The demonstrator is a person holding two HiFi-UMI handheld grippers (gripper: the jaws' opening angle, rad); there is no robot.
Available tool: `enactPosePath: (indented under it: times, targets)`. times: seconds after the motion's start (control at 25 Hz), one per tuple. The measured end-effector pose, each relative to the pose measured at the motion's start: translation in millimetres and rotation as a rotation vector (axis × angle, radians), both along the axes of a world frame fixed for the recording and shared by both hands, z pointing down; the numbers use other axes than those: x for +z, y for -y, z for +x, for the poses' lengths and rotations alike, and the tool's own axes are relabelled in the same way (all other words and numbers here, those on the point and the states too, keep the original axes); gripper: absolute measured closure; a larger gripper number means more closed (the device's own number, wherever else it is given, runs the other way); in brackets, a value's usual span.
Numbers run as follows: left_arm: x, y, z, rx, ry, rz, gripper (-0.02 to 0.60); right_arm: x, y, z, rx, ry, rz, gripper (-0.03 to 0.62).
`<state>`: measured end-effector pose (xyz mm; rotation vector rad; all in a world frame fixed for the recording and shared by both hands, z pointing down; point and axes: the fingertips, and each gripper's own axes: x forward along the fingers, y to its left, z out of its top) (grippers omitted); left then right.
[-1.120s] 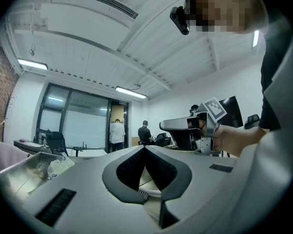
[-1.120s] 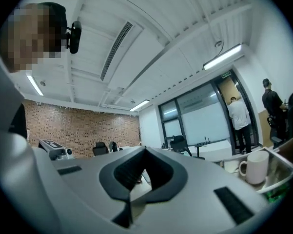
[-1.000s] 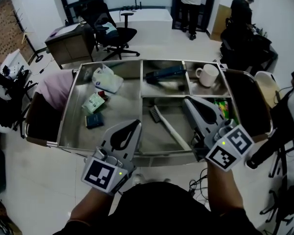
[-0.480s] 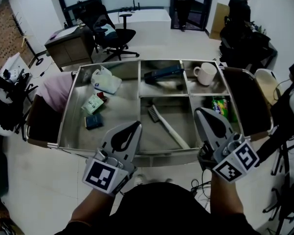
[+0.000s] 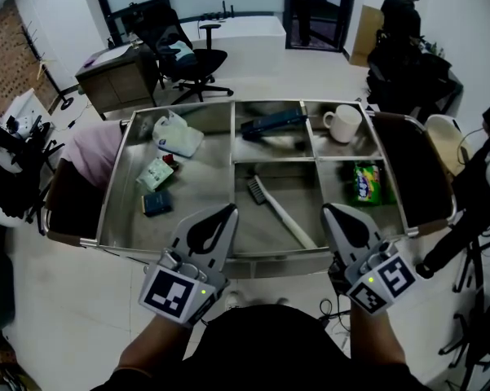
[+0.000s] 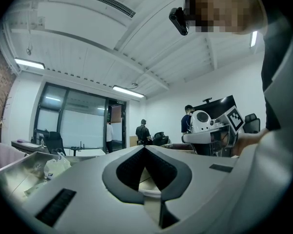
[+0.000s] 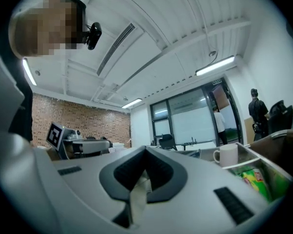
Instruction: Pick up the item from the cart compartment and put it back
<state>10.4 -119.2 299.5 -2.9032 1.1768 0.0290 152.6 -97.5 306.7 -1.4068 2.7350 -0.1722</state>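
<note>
grippers: left gripper [image 5: 226, 212], right gripper [image 5: 332, 212] had jaws together, empty, at cart [image 5: 114, 194] near edge
counts: one mug [image 5: 343, 123], one brush [image 5: 279, 210], one green packet [image 5: 365, 182]
writing: packet print was unreadable

In the cart [image 5: 204, 182], the brush [image 5: 281, 213] lies in the middle front compartment. The packet [image 5: 365, 182] is to its right, the mug [image 5: 342, 123] behind-right, and the bag [image 5: 178, 133] behind-left.

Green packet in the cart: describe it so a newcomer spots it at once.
Find the steel cart in the middle of the head view. Its right-hand column has two compartments: the far one holds a white mug, the near one the packet. It is the only bright green, printed thing; the brush beside it is long and white.
</note>
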Motion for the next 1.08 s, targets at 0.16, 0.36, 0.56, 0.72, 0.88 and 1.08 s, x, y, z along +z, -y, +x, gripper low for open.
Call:
enactPosePath:
  times: [0.16,0.36,0.56,0.72,0.88,1.08]
  targets:
    - [0,-1,0,0.001,-0.001,-0.002,0.581,5,5,-1,0.006,-0.021,-0.012,0.583]
    - [0,-2,-4,-0.006,-0.004,-0.004,0.581,3,3,-2,0.004,-0.012,-0.022,0.583]
    - [0,-1,-8,-0.015,0.001,-0.004,0.581,2,0,-4,0.008,-0.021,-0.011,0.583]
    - [0,1,-11,-0.021,-0.002,-0.001,0.581,5,1,-5,0.013,-0.025,-0.016,0.583]
    - [1,2,-10,-0.017,0.001,-0.005,0.581,3,4,-4,0.017,-0.023,-0.012,0.583]
    - [2,3,-9,-0.011,-0.003,-0.007,0.581,4,5,-4,0.021,-0.021,-0.012,0.583]
